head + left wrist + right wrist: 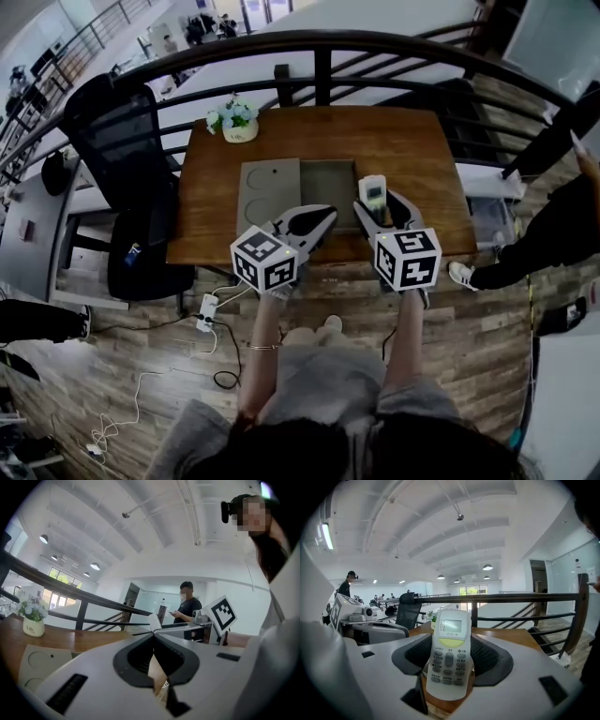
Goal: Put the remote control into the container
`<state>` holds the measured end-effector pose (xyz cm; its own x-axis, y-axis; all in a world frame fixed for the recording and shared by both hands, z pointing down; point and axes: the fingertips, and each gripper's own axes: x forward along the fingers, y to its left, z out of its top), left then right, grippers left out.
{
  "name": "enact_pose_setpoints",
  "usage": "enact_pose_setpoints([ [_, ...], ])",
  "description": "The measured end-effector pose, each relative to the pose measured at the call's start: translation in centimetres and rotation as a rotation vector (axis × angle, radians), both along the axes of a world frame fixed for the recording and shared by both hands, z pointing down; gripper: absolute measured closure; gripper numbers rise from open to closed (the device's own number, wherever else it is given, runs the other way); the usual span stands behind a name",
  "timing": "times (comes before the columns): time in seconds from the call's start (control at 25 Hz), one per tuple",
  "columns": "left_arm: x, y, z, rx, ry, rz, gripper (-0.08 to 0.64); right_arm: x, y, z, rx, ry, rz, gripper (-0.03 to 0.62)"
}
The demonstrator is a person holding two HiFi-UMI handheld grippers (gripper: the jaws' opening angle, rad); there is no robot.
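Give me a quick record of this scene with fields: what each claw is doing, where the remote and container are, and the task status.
left claw: shut, nothing in it
right claw: shut on the remote control, screen end sticking out past the tips
container: grey, open, nothing seen inside, on the wooden table
lid: lying flat, touching the container's left side
flower pot: table's far left corner
task status: remote control not yet in container

One wooden table point(403, 141) is carrying one grey container point(328, 187), one grey lid point(268, 187) and one flower pot point(238, 124). One remote control point(372, 190) is showing, and two grippers: left gripper point(325, 218), right gripper point(377, 210).
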<state>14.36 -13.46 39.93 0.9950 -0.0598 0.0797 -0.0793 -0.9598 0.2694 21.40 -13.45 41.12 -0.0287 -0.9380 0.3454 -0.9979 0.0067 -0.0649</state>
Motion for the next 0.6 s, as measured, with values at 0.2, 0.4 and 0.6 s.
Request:
enact_pose_setpoints([
  [0.2,-0.3,-0.7,1.1,-0.019,-0.025,-0.028,0.557,-0.1,-0.8,0.9,-0.026,-0.003,-0.03,0.344],
  [0.4,-0.2,-1.7,2.2,-0.045,-0.042,-0.038,0.557,-0.3,-2.3,2.3,-0.059,-0.016,-0.048,0.344],
  [0.6,-0.4,-3.6,3.8,-0.088,-0.069,-0.041,0.557,-0.7,-4.2,3.7,-0.104,-0.022,-0.061,0.344],
])
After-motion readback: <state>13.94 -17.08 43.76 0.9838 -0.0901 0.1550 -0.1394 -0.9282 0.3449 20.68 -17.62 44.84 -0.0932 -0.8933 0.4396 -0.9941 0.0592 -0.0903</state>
